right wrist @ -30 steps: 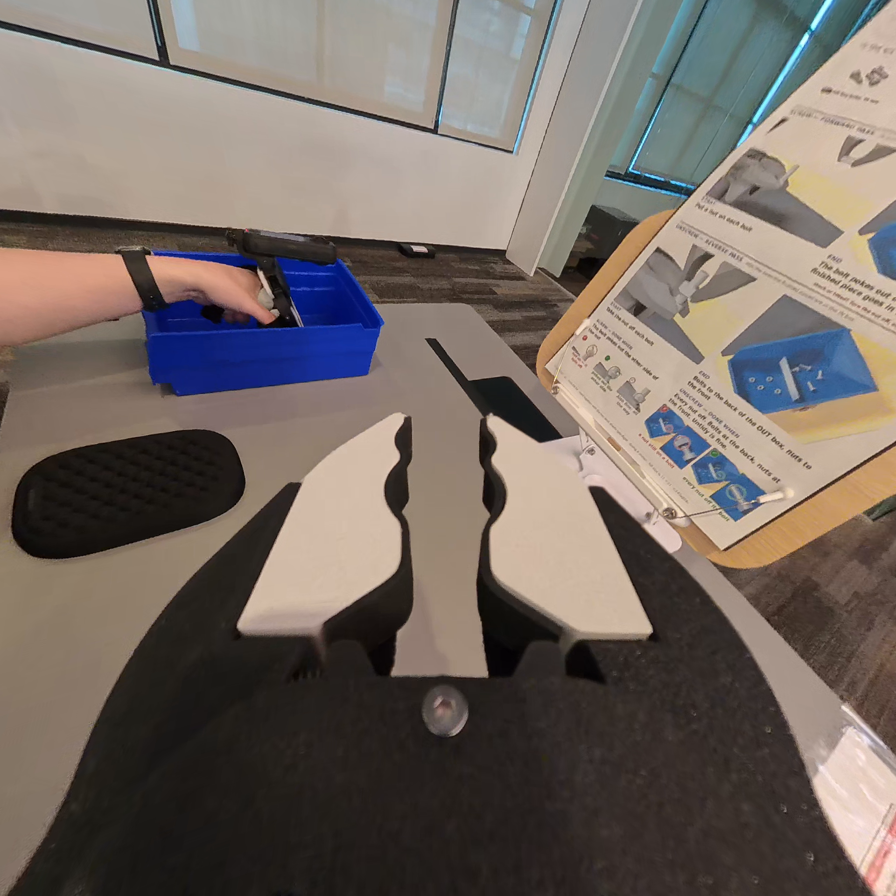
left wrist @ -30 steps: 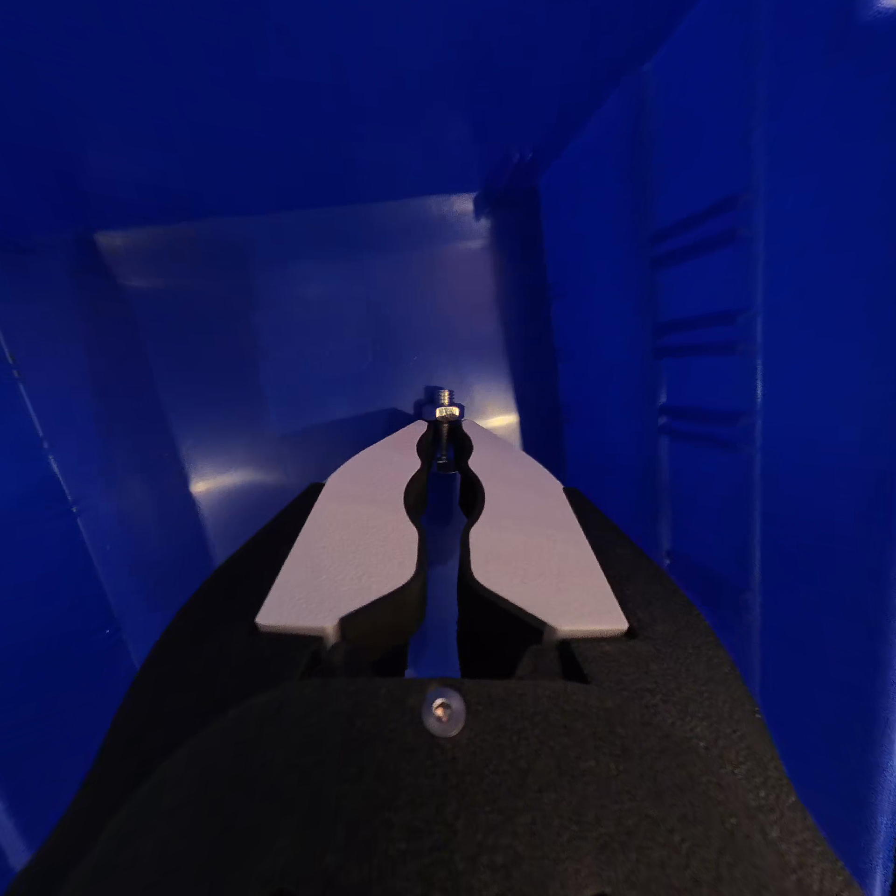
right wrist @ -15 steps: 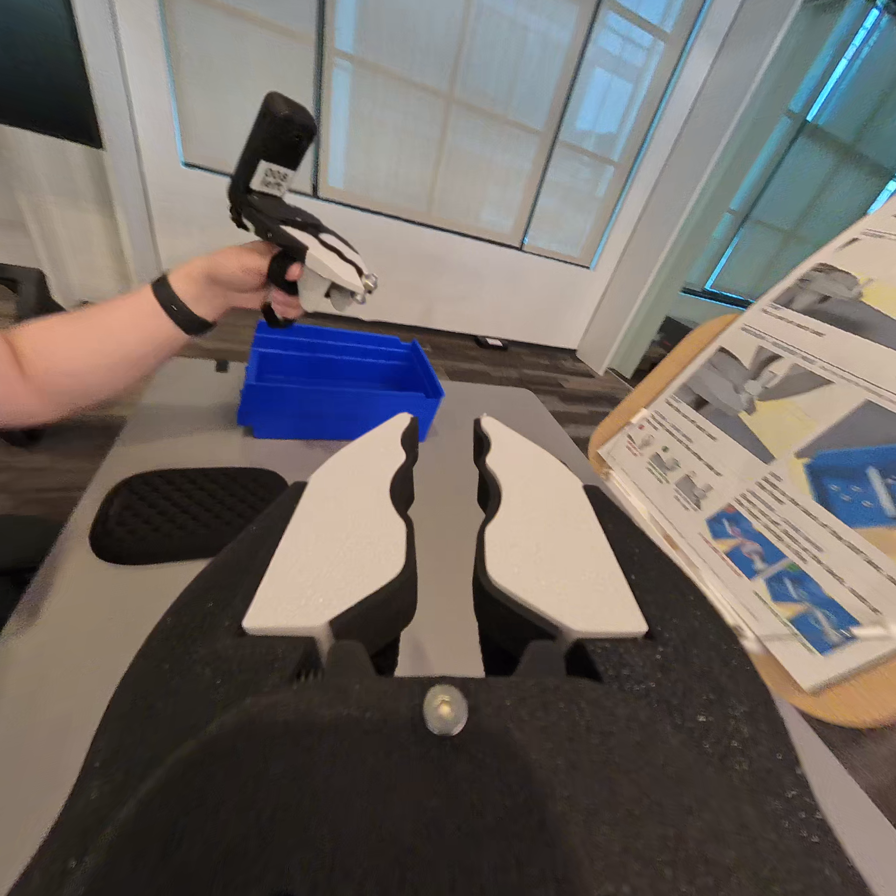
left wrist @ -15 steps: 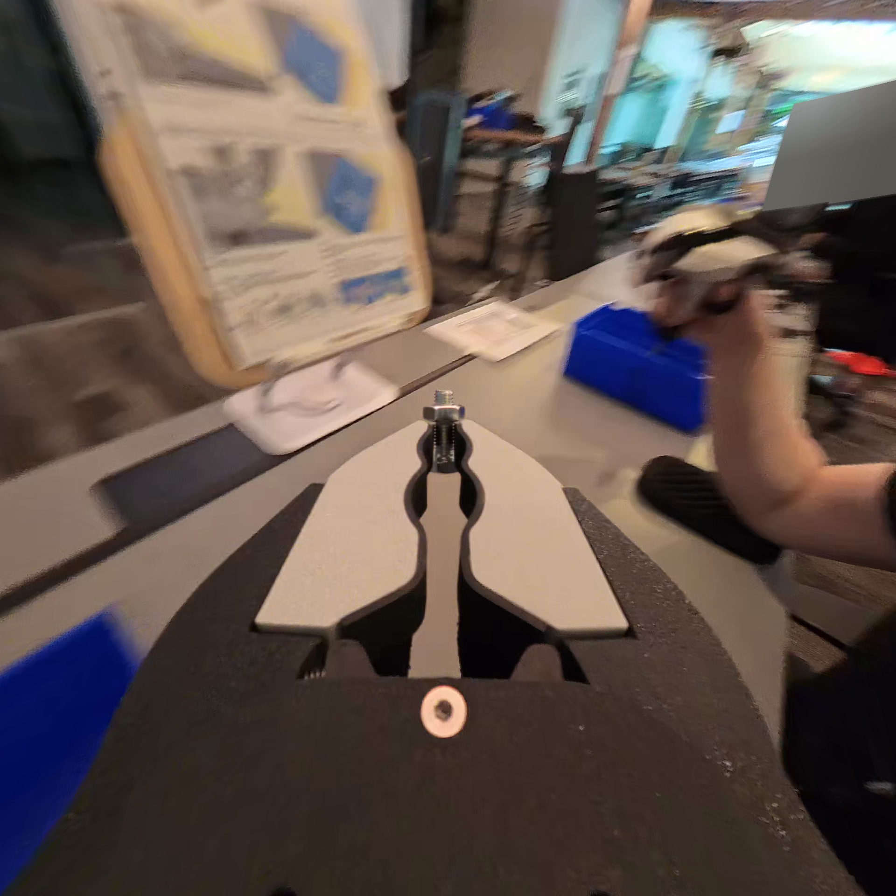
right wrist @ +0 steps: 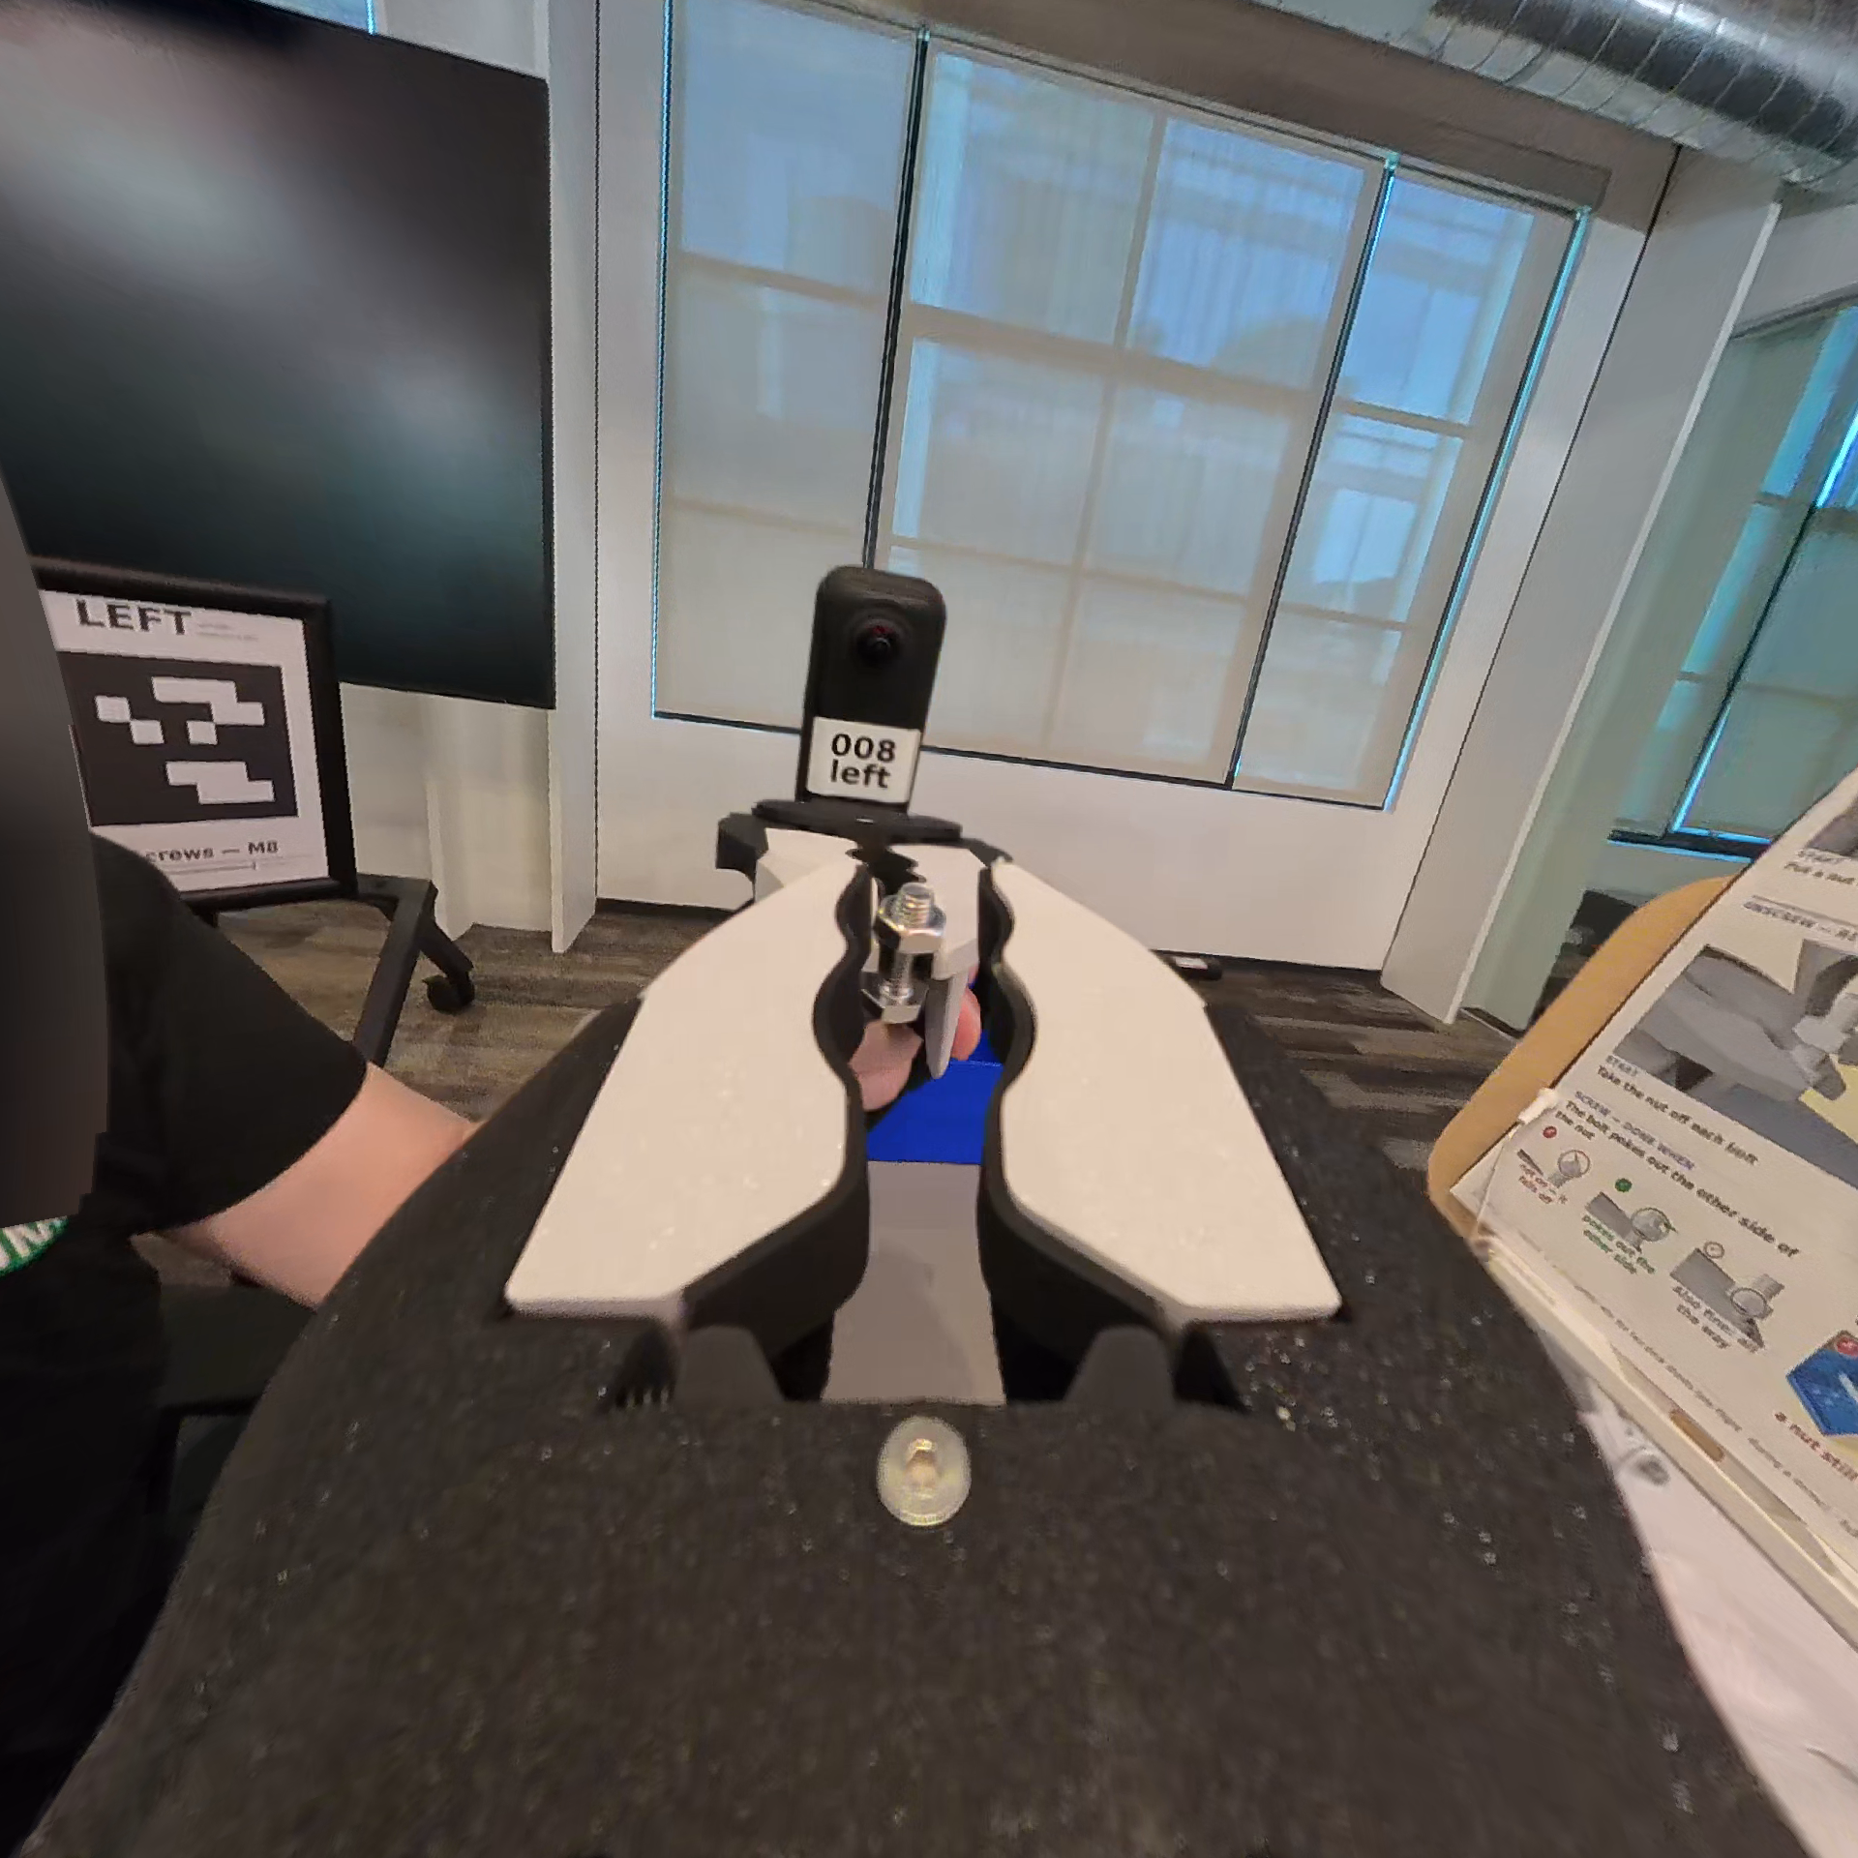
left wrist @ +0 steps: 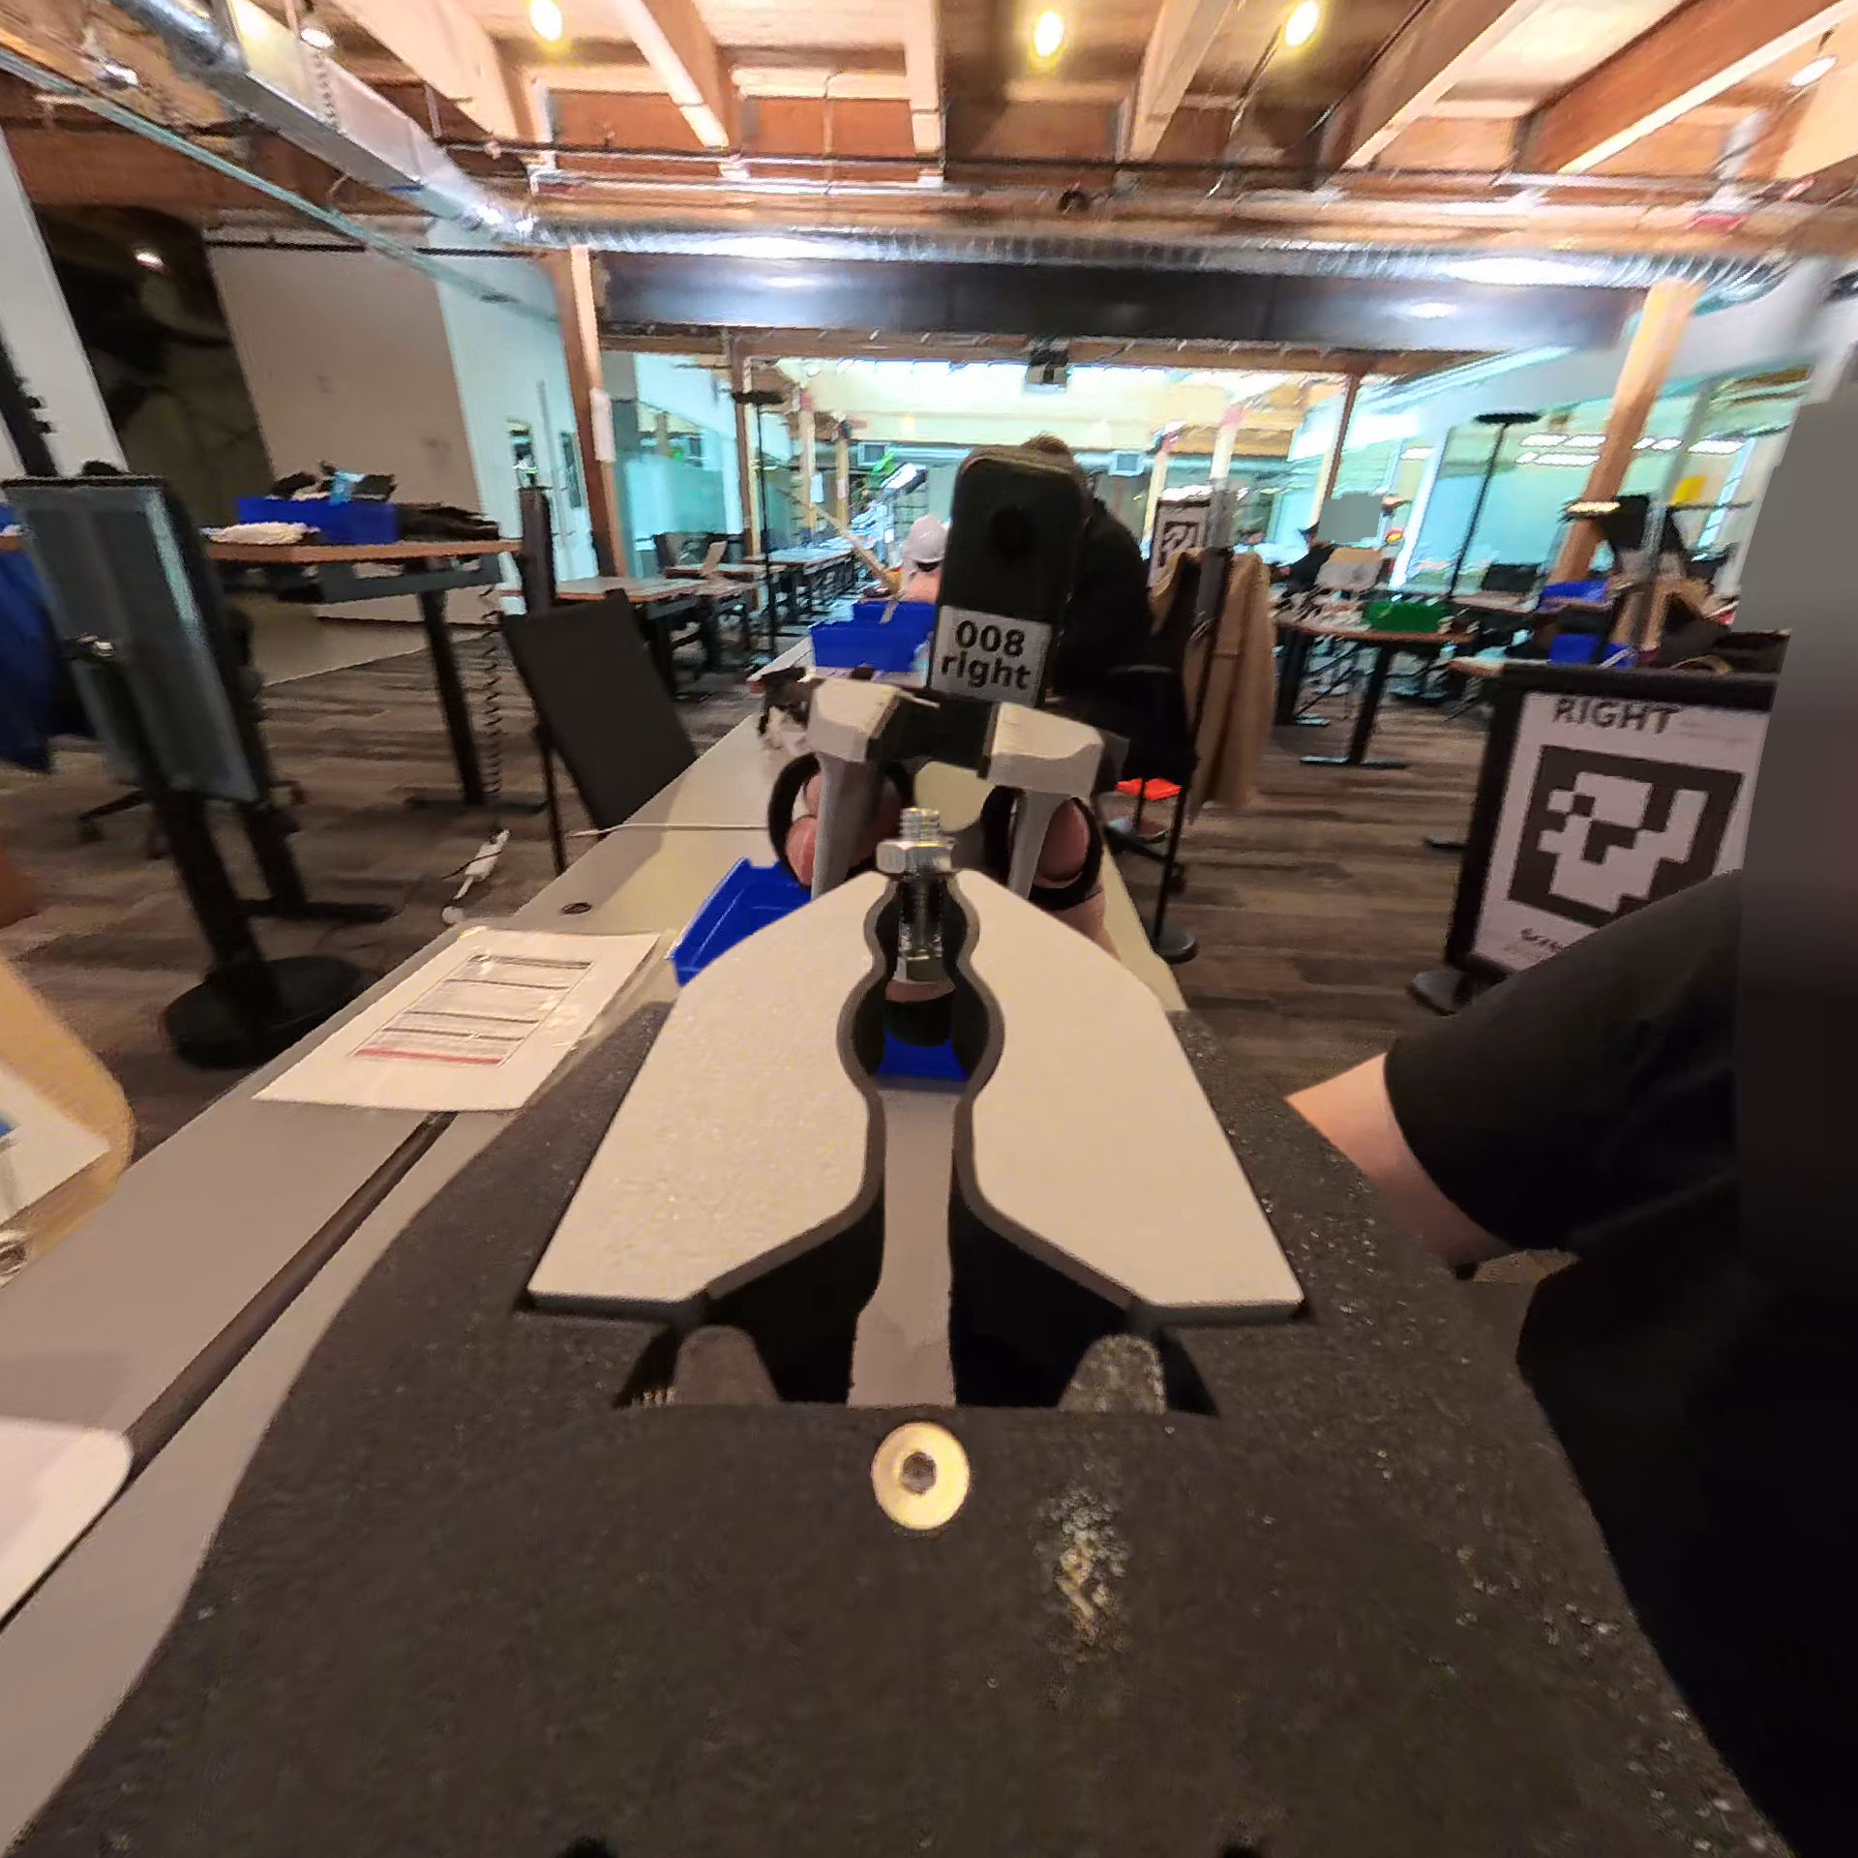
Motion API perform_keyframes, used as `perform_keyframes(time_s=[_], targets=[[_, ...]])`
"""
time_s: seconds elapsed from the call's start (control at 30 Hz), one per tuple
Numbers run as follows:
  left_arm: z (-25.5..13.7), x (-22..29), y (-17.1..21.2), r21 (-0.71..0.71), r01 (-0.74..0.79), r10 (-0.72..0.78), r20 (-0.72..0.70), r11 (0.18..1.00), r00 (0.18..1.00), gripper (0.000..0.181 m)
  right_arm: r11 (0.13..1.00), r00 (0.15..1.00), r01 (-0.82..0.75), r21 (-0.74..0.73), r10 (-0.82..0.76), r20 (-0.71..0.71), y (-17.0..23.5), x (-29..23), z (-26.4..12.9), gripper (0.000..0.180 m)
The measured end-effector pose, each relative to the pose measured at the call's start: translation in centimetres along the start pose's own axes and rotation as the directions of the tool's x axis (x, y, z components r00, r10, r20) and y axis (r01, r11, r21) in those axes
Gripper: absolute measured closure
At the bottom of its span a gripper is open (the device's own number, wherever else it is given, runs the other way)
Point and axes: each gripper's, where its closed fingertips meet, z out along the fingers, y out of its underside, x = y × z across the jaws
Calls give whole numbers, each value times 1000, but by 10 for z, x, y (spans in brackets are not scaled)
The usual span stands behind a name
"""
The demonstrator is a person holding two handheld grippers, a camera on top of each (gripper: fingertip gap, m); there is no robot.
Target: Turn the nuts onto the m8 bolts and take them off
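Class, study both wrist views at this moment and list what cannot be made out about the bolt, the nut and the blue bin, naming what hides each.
- Bolt head: left wrist view, tucked between the left gripper pads.
- Nut thread engagement: right wrist view, too small to tell.
- Blue bin contents: both views, mostly blocked by gripper fingers.
- Right gripper fingertips' gap to the nut: right wrist view, depth unclear.

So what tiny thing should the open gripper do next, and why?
Probably ease the right gripper forward a little and shut its fingers on the nut. The left gripper already holds the bolt upright, the nut sits near the bolt's top, and the right fingers stand open on either side of it without touching.
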Motion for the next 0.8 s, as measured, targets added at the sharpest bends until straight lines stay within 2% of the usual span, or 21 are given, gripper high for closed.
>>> perform_keyframes(time_s=[0.17,0.3,0.43,0.6,0.67,0.8], targets=[[9,-7,10,-9,-6,6,-29,1000,1000,174,993,992,-116,10,115,60,5,2,2,163],[6,-9,10,21,-24,24,-21,999,999,174,992,993,-104,-72,108,43,23,8,6,163],[2,-7,11,17,-25,25,-26,1000,999,174,992,989,-113,-58,117,87,24,2,9,173],[-2,-7,14,19,8,-8,-36,1000,999,173,984,982,-160,-78,167,90,29,3,10,173],[-5,-11,14,34,16,-15,-10,999,1000,158,984,982,-166,-70,171,81,30,5,9,173],[-10,-12,25,-41,-18,19,18,999,1000,147,985,984,-153,-80,159,80,33,6,6,173]])
